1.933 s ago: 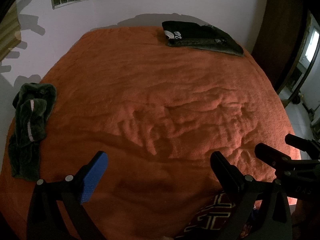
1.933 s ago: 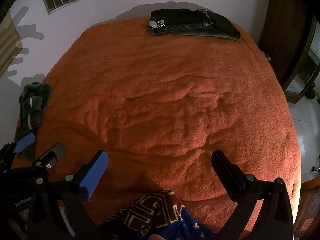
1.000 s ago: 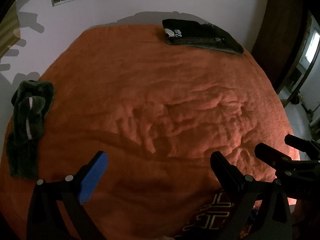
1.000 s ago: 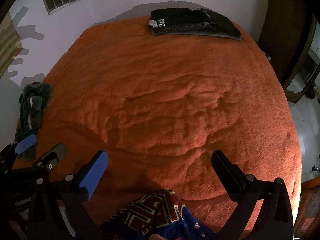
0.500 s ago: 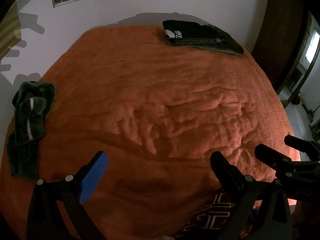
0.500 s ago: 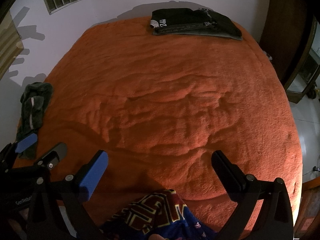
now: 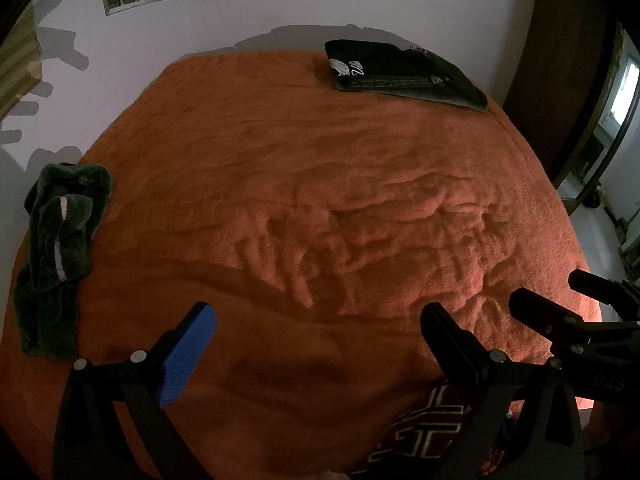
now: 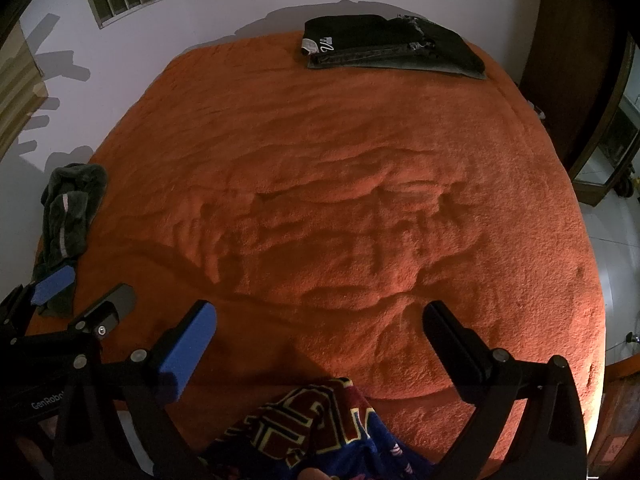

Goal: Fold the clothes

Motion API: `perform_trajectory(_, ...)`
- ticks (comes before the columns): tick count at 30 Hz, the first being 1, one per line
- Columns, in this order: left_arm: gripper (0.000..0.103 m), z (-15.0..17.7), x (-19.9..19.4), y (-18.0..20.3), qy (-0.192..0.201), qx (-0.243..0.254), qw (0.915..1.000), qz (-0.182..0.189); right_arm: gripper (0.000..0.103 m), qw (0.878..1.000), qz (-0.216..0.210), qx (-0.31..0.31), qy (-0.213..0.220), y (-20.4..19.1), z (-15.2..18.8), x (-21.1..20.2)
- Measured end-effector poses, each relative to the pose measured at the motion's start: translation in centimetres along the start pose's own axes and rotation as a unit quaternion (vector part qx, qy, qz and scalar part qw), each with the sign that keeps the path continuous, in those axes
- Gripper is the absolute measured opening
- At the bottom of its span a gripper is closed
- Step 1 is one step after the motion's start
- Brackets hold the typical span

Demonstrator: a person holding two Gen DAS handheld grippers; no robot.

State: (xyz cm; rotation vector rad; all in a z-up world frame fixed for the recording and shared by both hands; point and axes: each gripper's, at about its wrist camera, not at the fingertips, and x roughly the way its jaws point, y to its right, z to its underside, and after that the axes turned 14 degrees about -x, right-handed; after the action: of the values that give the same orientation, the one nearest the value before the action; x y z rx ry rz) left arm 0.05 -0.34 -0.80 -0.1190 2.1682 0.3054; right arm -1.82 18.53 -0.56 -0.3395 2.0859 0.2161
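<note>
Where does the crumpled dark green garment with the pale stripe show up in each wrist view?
Left wrist: the dark green garment lies at the far left, on the orange blanket's edge.
Right wrist: the garment is again far left, just beyond the left gripper.
Shared landmark: the folded black stack at the top.

A home bedroom: bed under an orange blanket (image 8: 360, 168) (folded dark clothes (image 8: 384, 46) at its far edge).

The left hand-held gripper (image 8: 84, 298) body reads "GenRobo", cut off. The right hand-held gripper (image 7: 568, 294) reads "DAS". White script on the folded black garment (image 8: 384, 40) is illegible.
</note>
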Motion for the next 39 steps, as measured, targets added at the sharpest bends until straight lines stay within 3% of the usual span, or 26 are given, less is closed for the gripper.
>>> perform_trajectory(15, 0.102, -0.5, 0.0, -0.6, -0.014, 0.006, 0.9999, -0.005, 0.103, 1.0, -0.007, -0.003, 0.003, -0.5, -0.5, 0.1)
perform_trajectory(21, 0.102, -3.4, -2.6, -5.7, 0.005, -0.009, 0.9993, -0.037, 0.103, 0.999, -0.028, -0.031, 0.029, -3.4, -3.4, -0.6)
perform_trajectory(29, 0.102, -6.8, -6.1, -13.3, 0.01, -0.033, 0.997, -0.069, 0.103, 0.992, -0.094, -0.066, 0.058, -10.4, -9.0, -1.5)
perform_trajectory(39, 0.102, -9.1, -8.6, -23.0, 0.036, -0.059, 0.9928, -0.098, 0.103, 0.984, -0.115, -0.115, 0.077, -19.2, -13.5, -2.5)
